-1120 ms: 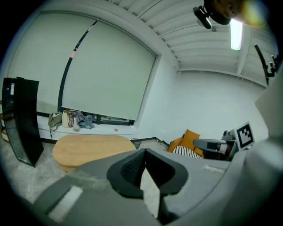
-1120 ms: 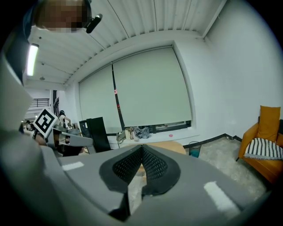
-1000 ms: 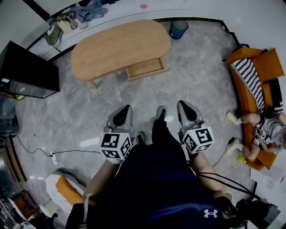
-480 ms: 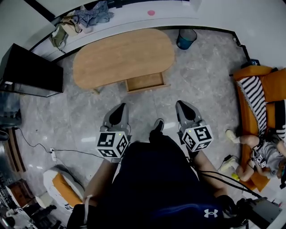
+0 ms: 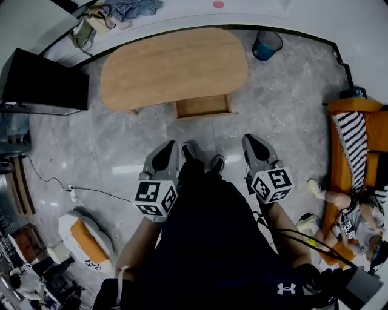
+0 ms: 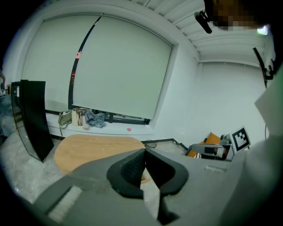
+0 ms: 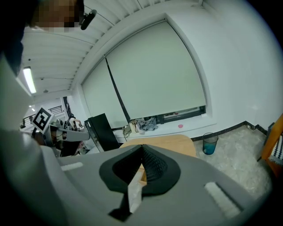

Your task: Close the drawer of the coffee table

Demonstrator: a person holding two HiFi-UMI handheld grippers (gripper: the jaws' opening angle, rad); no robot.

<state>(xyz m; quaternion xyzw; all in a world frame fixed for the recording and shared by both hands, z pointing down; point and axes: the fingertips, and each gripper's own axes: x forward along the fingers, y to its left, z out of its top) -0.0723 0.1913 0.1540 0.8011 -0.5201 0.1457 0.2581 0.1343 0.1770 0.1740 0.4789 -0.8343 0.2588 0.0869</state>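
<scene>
The table point(image 5: 173, 66), with an oval wooden top, stands at the far side of the grey stone floor point(image 5: 109, 151). Its drawer point(image 5: 203, 106) is pulled out from the table's near edge, a little right of centre, with its wooden inside showing.

The left tool point(image 5: 168, 148) and the right tool point(image 5: 250, 140) are on the near side, one at each side of the person's legs point(image 5: 206, 200). Both point toward the table. They are well apart from the drawer, with bare floor between. In each tool's own view the black ribbed pads meet at the tips with nothing between them, so both tools are fully narrow and hold nothing. The person's shoes point(image 5: 189, 148) show between the two tools, toes toward the table.

A blue bin point(image 5: 267, 45) stands on the floor just right of the table's far end. To the left of the table is a flat black panel point(image 5: 45, 85), probably a screen. A heap of clothes point(image 5: 130, 7) lies on the window ledge beyond the table. At the right edge is an orange sofa point(image 5: 342, 151) with a striped cloth point(image 5: 351, 136) on it. A thin cable point(image 5: 91, 191) trails over the floor at the near left.
</scene>
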